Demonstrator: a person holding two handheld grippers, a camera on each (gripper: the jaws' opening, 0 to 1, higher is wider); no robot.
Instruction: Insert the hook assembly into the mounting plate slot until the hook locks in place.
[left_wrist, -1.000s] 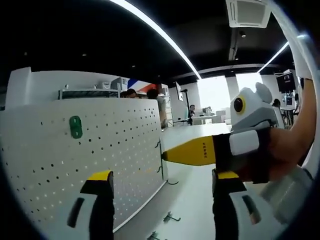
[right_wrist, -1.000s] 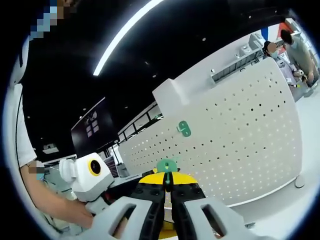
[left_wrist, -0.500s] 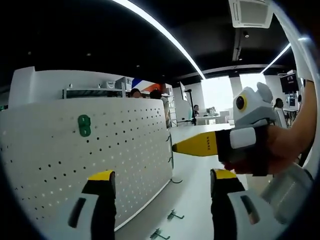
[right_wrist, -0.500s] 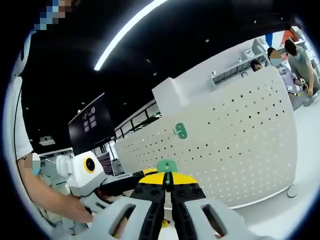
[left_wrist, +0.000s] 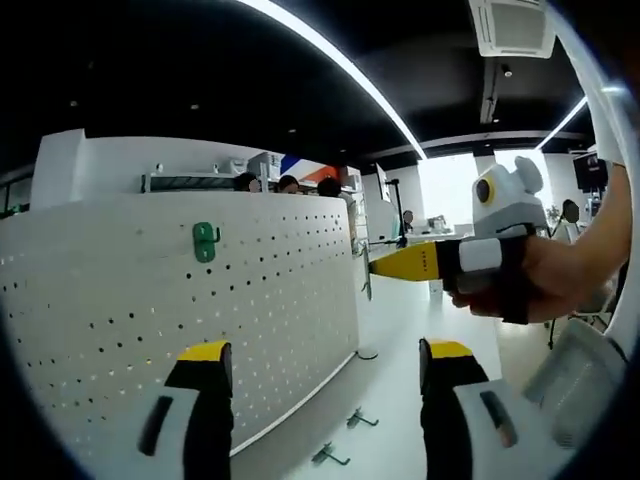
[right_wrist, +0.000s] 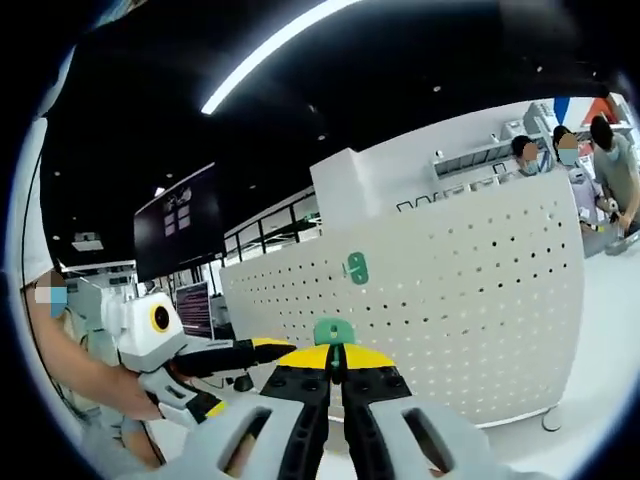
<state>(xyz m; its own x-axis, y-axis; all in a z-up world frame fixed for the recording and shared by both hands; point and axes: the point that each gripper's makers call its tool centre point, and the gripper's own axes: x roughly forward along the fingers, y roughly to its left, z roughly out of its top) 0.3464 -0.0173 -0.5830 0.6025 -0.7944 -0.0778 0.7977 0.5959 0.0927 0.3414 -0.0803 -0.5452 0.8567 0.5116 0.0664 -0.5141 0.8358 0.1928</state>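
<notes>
Pegboard (right_wrist: 440, 290) upright, one green hook (right_wrist: 356, 267) mounted on it; my right gripper (right_wrist: 337, 377) pinched shut on second green hook (right_wrist: 333, 330), near the board, not inserted; left gripper (left_wrist: 315, 365) gaping, empty; spare hooks (left_wrist: 345, 435) on table (left_wrist: 390, 340); insertion remains, I judge.

Your left gripper (left_wrist: 318, 385): black jaws, yellow tips, white shells with dark slots. Your right gripper (right_wrist: 337, 378): black jaws, yellow caps, white shells. You wear a white short sleeve (right_wrist: 38, 262).
</notes>
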